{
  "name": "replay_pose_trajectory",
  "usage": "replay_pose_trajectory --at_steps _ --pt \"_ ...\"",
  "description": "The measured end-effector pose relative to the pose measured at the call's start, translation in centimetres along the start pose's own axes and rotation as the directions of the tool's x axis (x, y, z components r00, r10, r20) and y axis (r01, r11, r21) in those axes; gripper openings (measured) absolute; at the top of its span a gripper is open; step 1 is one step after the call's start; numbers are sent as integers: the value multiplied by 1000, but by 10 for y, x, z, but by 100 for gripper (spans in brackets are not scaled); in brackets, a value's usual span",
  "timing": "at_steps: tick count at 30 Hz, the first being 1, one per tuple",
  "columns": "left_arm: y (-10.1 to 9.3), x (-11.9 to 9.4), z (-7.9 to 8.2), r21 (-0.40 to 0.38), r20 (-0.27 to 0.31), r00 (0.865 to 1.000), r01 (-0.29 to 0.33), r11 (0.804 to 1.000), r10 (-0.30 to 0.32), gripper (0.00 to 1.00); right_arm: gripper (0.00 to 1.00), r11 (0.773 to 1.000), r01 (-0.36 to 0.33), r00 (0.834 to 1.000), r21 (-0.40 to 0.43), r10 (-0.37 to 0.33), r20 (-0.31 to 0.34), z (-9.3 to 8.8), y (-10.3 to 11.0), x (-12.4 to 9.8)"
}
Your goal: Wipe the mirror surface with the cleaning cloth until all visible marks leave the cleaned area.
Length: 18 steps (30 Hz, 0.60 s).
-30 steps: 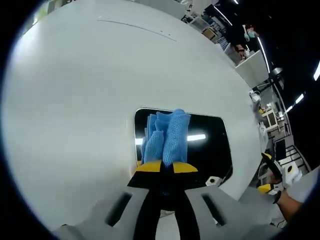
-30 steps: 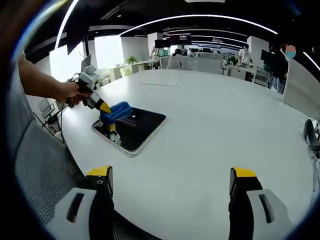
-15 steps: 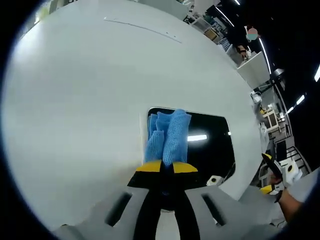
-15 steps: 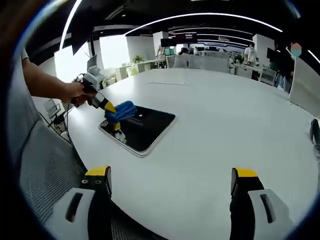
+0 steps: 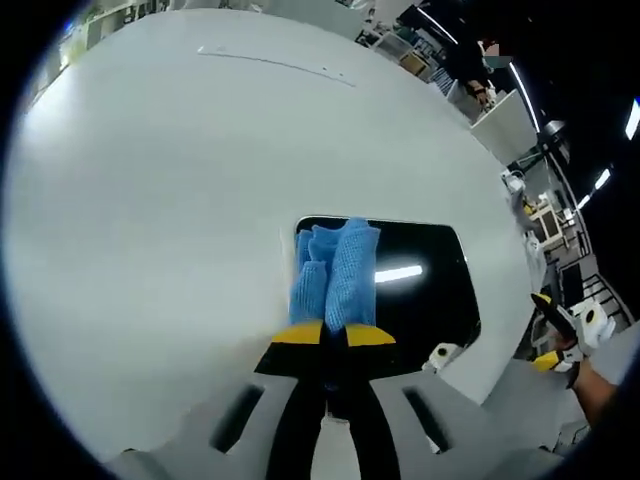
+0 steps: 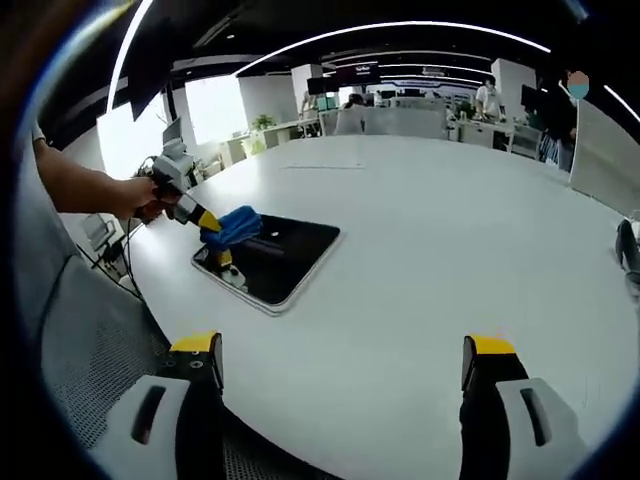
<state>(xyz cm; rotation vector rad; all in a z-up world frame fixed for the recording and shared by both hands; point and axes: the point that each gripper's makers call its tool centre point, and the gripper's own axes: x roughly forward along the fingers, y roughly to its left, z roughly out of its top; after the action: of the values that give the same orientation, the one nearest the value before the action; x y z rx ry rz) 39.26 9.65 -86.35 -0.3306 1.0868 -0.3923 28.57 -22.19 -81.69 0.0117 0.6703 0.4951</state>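
A folded blue mesh cleaning cloth (image 5: pixel 333 268) is clamped between the closed yellow-tipped jaws of the left gripper (image 5: pixel 333 333), and its free end is laid over the near-left corner of a flat, dark rectangular mirror with rounded corners (image 5: pixel 420 285). The mirror is lying on a large, round-edged white table (image 5: pixel 160 180), close to the table edge nearest the person. In the right gripper view the same blue cloth (image 6: pixel 232 225) is seen pressed at one end of the mirror (image 6: pixel 280 255), held by the left gripper (image 6: pixel 205 222) in a hand (image 6: pixel 140 195). The right gripper (image 6: pixel 340 365) is held well apart from the mirror, above bare table, with its jaws spread wide and nothing between them.

The wiping stroke is judged to be in hand. For it to be done well, the cloth should be kept flat against the glass with light, even pressure, drawn in overlapping passes from this corner across to the far edge, and the mirror should not be pushed towards the table edge. Whether marks are left on the glass cannot be told; only a reflected ceiling light strip (image 5: pixel 398 272) is seen on it.

No brand, label or readable writing is made out on the cloth, mirror or grippers
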Motion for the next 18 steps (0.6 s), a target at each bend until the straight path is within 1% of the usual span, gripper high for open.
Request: replay_pose_trajectory --at_steps 1,2,4,5,7,8,9,10,11,12,13,14,15,17,18 --pt "1 0 0 -5 0 1000 1 1000 -1 3 99 999 -10 1000 36 10 -4 -2 -1 0" --pt "2 -1 0 -8 -1 1000 1 1000 -1 3 99 999 -21 1000 45 22 -10 -3 0 0" --pt "2 -1 1 -8 -2 1000 0 1000 0 3 99 1000 -9 1000 -28 9 4 1 -2 -4" --pt "2 -1 0 -8 -4 1000 0 1000 0 3 99 999 -10 1000 -44 10 8 3 1 -4" --pt "2 -1 1 -4 -4 1000 0 1000 0 3 99 999 -31 1000 -44 31 2 2 6 -3" --pt "2 -1 0 -2 -4 1000 0 1000 0 3 99 995 -36 999 -97 35 -14 1 7 -1" --pt "2 -1 0 0 -3 1000 1 1000 -1 3 99 992 -44 999 -121 41 -26 -1 9 0" --pt "2 -1 0 2 -3 1000 2 1000 -2 3 99 991 -62 998 -121 58 -31 -2 13 1" --pt "2 -1 0 5 -2 1000 3 1000 -3 3 99 989 -58 998 -136 52 -45 -4 13 1" --pt "2 -1 0 11 -1 1000 6 1000 -6 3 99 982 -53 997 -180 42 -68 -5 14 0" --pt "2 -1 0 14 0 1000 7 1000 -7 3 99 980 -68 997 -187 59 -54 -2 19 0" --pt "2 -1 0 16 1 1000 9 1000 -9 3 99 981 -72 997 -179 64 -51 2 23 -1" --pt "2 -1 0 16 1 1000 10 1000 -11 3 99 979 -72 997 -190 65 -44 5 24 -2" --pt "2 -1 0 9 0 1000 12 1000 -12 3 99 976 -51 999 -213 49 -15 13 23 -2" --pt "2 -1 0 11 0 1000 11 1000 -11 3 99 977 -45 999 -211 45 -3 13 22 -3"
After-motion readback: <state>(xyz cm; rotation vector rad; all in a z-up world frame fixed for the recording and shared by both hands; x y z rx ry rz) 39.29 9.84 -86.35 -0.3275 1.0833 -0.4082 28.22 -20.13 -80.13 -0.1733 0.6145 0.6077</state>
